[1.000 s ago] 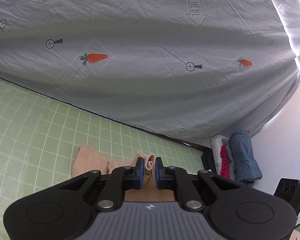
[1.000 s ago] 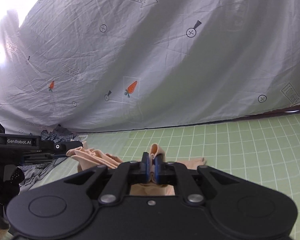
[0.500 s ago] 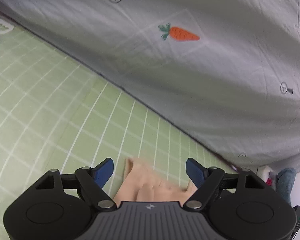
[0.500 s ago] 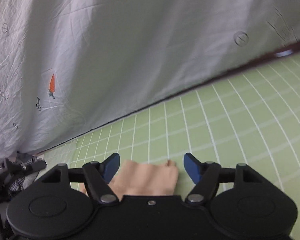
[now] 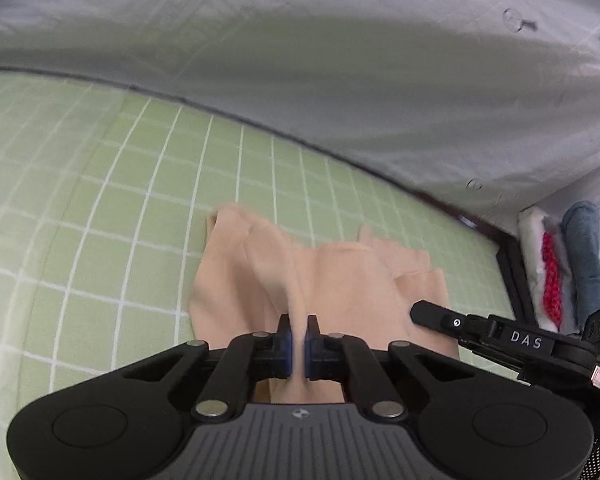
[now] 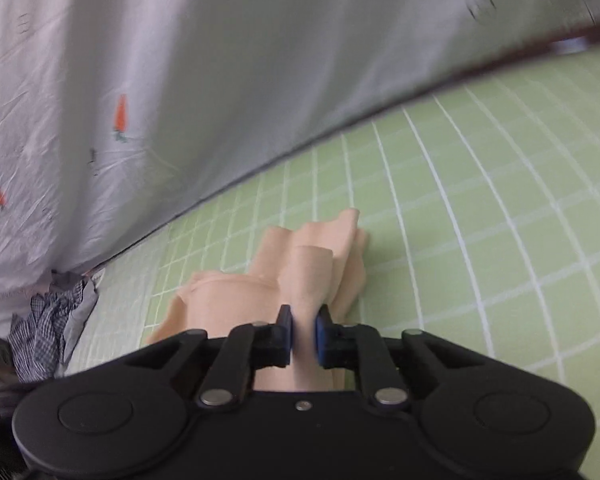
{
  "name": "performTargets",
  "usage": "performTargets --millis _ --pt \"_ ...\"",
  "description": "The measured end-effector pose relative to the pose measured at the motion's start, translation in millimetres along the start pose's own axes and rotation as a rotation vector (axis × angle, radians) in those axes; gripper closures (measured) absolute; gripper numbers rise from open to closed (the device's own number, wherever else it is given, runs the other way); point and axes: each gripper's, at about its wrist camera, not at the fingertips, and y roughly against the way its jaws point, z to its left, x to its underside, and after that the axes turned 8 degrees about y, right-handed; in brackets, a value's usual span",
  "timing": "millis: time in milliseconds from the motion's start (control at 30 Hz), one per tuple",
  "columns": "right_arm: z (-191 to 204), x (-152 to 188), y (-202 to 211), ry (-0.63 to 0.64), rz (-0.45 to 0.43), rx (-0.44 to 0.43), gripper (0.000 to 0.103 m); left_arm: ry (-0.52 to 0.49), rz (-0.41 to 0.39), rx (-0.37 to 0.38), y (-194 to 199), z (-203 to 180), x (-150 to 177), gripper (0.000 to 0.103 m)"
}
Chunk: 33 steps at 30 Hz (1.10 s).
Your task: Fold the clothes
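Currently, left to right: checked cloth heap [image 6: 50,320] sits bunched at the far left edge of the green grid mat [image 5: 100,208], hard against the carrot-print sheet [image 5: 340,80] that backs the scene. Next, the left gripper [image 5: 298,338] has its jaws pinched nearly together on a raised ridge of the peach garment [image 5: 340,280], at the garment's near edge. The garment lies mid-mat, mostly flat, two narrow ends pointing toward the sheet. Then the right gripper [image 6: 302,334], jaws likewise clamped on a gathered fold of the same garment [image 6: 308,268]; its side arm shows in the left wrist view just right of the cloth. Frames are motion-blurred, so how much fabric sits between each pair of pads is a guess, probably only a couple of layers. Far right, off the mat: a stack of folded items [image 5: 560,264], white, red knit, blue denim. Handling call: fabric looks thin, stretchy, very light, no stiffness, so it will drape and sag between the two grips and can slide out of the pads if pulled hard. Best hold is at corners or hem edge, both layers caught together, grips kept apart so the span stays taut while folding.
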Motion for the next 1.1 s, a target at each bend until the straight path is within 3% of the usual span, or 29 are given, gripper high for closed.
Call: performTargets --millis 100,133,200,267,300,333,400,433,700,733,767,800,833,900,1100 --pt "4.0 -10.4 7.9 0.051 -0.091 -0.019 0.091 0.031 -0.151 0.086 20.3 3.2 -7.8 0.097" --pt "2.7 -13.5 5.7 0.048 -0.11 -0.028 0.091 0.026 -0.163 0.068 16.8 4.0 -11.4 0.097" --pt "-2.1 -15.8 -16.1 0.033 -0.078 0.007 0.088 -0.007 -0.127 -0.042 -6.7 5.6 -18.2 0.094" --pt "-5.2 -15.7 -41.0 0.022 -0.01 0.081 0.069 -0.013 -0.071 -0.163 -30.4 11.7 -23.0 0.088" --pt "-6.4 -15.7 -50.2 0.012 0.035 0.131 0.067 -0.004 -0.043 -0.207 -38.3 16.5 -25.9 0.079" --pt "-8.9 -14.8 -51.8 -0.012 0.043 0.139 0.062 0.018 -0.033 -0.216 -41.0 21.7 -29.6 0.075" --pt "-13.7 -10.4 -45.9 -0.071 0.016 0.119 0.042 0.063 -0.031 -0.185 -38.3 30.4 -34.9 0.048" --pt "-15.7 -7.8 -44.7 -0.089 0.02 0.109 0.031 0.079 -0.022 -0.164 -37.4 33.9 -36.9 0.042" --pt "-22.4 10.4 -52.3 -0.27 0.044 -0.042 0.031 0.133 0.116 0.009 -42.3 43.5 -29.6 0.041" --pt "-21.0 12.0 -55.4 -0.293 0.049 -0.07 0.033 0.167 0.129 0.044 -43.4 46.3 -27.6 0.041" --pt "-21.3 17.0 -58.3 -0.338 0.062 -0.1 0.046 0.209 0.148 0.086 -45.3 49.7 -24.6 0.047" --pt "-22.0 22.7 -61.1 -0.386 0.076 -0.13 0.054 0.254 0.165 0.115 -47.3 52.8 -19.3 0.061" --pt "-22.9 28.2 -59.2 -0.425 0.08 -0.146 0.065 0.282 0.168 0.126 -44.9 53.6 -13.4 0.064" --pt "-24.7 39.1 -53.4 -0.498 0.085 -0.171 0.07 0.32 0.166 0.14 -34.3 52.3 -2.6 0.07" --pt "-7.4 68.6 20.2 -0.484 0.107 -0.192 0.073 0.316 0.202 0.168 29.7 25.4 35.1 0.071"
